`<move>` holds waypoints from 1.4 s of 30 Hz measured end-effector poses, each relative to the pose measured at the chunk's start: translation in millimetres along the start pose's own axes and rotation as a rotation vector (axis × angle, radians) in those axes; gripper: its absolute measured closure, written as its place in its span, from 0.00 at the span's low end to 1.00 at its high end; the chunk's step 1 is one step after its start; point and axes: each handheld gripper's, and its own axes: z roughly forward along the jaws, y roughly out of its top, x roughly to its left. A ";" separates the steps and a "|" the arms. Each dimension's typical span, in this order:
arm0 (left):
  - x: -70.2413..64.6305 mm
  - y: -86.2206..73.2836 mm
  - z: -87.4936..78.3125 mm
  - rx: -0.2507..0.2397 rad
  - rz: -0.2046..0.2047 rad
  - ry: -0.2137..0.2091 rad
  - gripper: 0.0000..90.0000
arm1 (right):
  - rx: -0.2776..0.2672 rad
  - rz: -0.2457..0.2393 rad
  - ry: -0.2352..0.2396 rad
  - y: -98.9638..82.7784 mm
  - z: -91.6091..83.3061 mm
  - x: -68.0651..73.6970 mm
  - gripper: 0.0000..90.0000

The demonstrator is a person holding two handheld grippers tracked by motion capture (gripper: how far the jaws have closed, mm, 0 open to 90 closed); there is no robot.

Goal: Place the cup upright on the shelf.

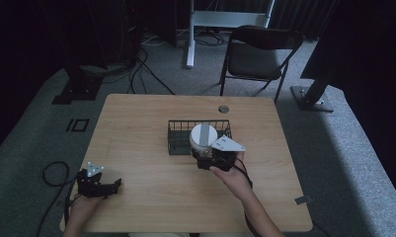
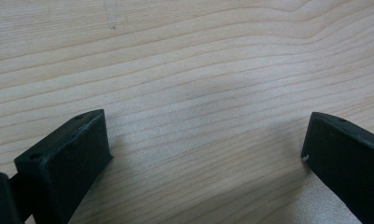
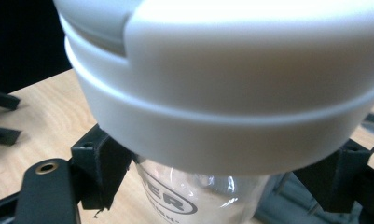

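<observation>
Progress looks about halfway, by my reading: the right gripper [image 1: 210, 157] has its jaws closed against the clear body of a jar [image 1: 202, 138], just under its lid, and holds it at the near edge of the wire basket [image 1: 176, 134], seemingly above the rim; whether it is going in or coming out cannot be told, and setting it down remains. The jar is round, its transparent wall carrying printed lettering, and its wide lid [image 3: 222, 84] is smooth matte white with a grey inset. The basket is dark thin wire, rectangular. The left gripper [image 1: 111, 187] rests on the pale wood-grain tabletop [image 1: 151, 197], jaws spread wide, holding nothing.
</observation>
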 end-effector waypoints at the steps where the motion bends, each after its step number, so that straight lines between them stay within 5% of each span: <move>1: 0.0 0.0 0.0 0.000 0.000 0.000 0.01 | -0.002 -0.002 -0.013 2.7 1.3 -1.1 0.21; 16: 0.1 0.0 -0.1 0.001 0.002 0.000 0.01 | -0.016 0.058 -0.223 26.9 29.5 -9.6 0.21; 24: 0.1 0.0 -0.1 0.001 0.001 0.000 0.01 | -0.001 0.087 -0.292 31.8 51.3 -12.8 0.21; 42: 0.1 0.0 -0.1 0.001 0.001 0.000 0.01 | 0.067 0.119 -0.350 27.0 90.5 -11.8 0.21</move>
